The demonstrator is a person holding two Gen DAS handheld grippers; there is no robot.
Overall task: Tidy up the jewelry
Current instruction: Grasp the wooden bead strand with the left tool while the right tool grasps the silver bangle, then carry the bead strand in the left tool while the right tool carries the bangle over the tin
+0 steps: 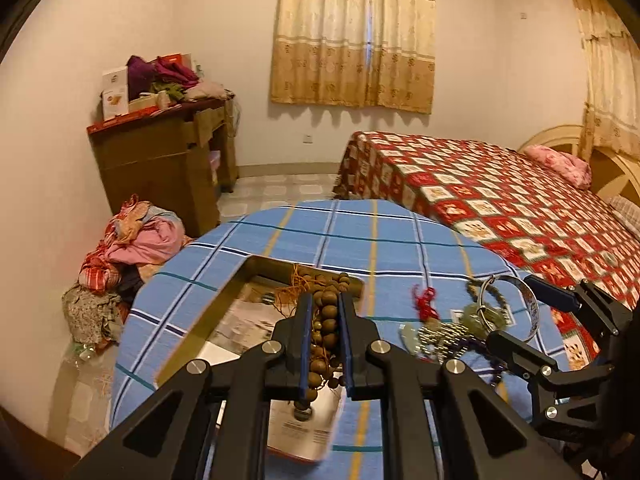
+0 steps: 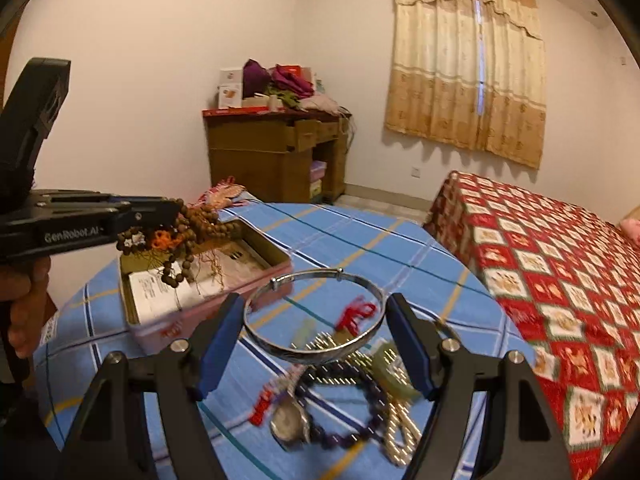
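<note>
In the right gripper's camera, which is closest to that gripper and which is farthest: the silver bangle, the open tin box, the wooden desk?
1. Silver bangle: between the right gripper's fingers.
2. Open tin box: on the blue cloth, left.
3. Wooden desk: by the far wall.

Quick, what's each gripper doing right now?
Left gripper: closed on the brown bead necklace, lifted above the tin box.
Right gripper: its fingers grip the silver bangle from both sides.
</note>
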